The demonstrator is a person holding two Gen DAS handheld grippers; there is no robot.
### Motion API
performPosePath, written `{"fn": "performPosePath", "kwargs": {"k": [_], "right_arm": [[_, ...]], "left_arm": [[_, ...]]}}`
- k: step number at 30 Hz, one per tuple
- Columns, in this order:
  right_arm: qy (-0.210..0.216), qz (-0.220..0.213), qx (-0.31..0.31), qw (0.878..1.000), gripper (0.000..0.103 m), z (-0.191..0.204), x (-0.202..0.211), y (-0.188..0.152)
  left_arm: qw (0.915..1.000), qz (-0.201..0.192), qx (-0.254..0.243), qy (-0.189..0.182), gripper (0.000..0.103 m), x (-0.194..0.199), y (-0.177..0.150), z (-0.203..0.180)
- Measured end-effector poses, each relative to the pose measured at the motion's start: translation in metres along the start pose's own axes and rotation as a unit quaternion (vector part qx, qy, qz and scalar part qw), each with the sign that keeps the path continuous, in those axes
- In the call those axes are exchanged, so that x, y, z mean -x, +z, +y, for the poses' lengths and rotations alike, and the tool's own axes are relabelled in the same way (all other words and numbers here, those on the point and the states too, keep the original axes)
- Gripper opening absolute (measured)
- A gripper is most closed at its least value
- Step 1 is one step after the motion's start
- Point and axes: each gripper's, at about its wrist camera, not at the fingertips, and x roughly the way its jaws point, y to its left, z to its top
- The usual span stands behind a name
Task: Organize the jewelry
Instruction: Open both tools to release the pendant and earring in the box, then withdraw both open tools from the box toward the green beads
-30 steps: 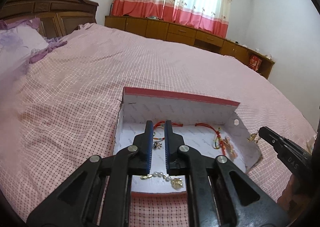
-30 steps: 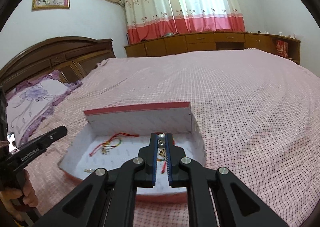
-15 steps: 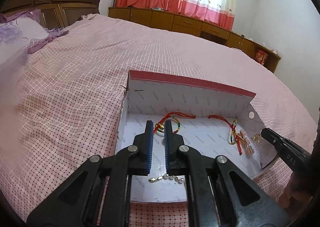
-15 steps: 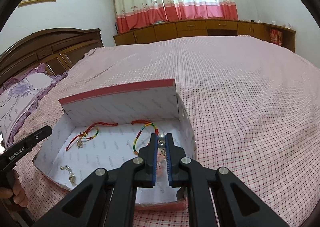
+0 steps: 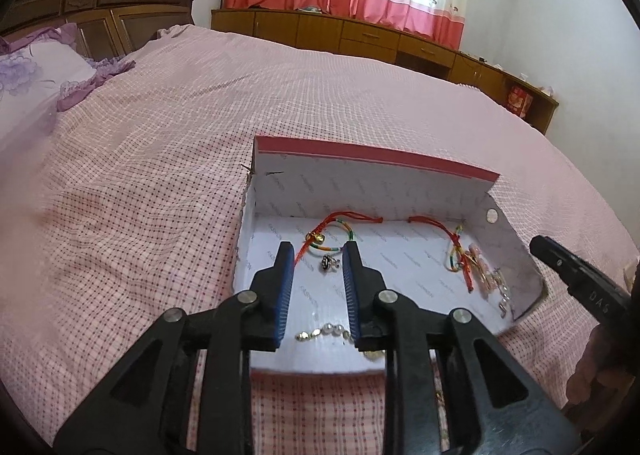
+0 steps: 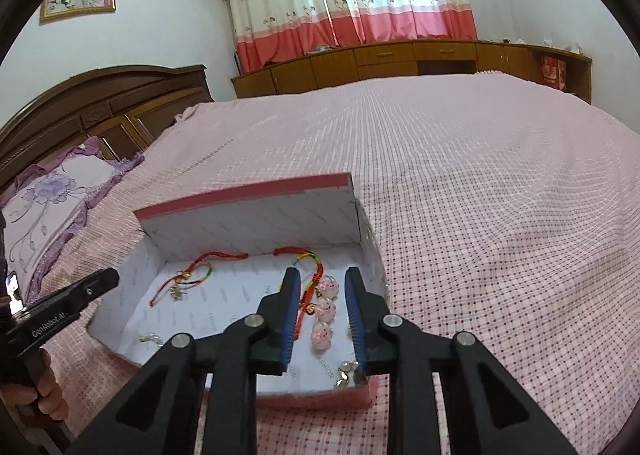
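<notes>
A white box with a red rim (image 5: 372,153) (image 6: 244,203) lies open on the bed and holds the jewelry. My left gripper (image 5: 318,251) is open and empty above the box's left part, over a small dark silver charm (image 5: 329,263) and a red cord bracelet (image 5: 338,225). A pearl chain (image 5: 324,331) lies near the front wall. My right gripper (image 6: 322,277) is open and empty above the box's right part, over pink bead jewelry (image 6: 325,309) and a second red cord bracelet (image 6: 310,259). The other red bracelet shows in the right wrist view (image 6: 192,275).
The box sits on a pink checked bedspread (image 5: 140,183) (image 6: 500,235). A purple pillow (image 6: 52,195) and dark wooden headboard (image 5: 100,11) are at the left. Wooden cabinets (image 6: 400,63) and curtains line the far wall.
Both grippers opened from shut. The left let a small charm fall into the box and the right let go of the bead jewelry. Both views tilted further down over the box.
</notes>
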Motion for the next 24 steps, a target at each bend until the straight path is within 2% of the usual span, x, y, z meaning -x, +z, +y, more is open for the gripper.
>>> {"fn": "performPosePath", "kwargs": {"k": [10, 24], "right_arm": [[0.028, -0.006, 0.002, 1.0, 0.026, 0.017, 0.046, -0.004], [0.053, 0.01, 0.011, 0.998, 0.027, 0.038, 0.097, -0.037]], "left_arm": [[0.9994, 0.023, -0.004, -0.025, 0.02, 0.033, -0.015, -0.006], [0.9951, 0.074, -0.013, -0.065, 0.022, 0.061, -0.052, -0.024]]}}
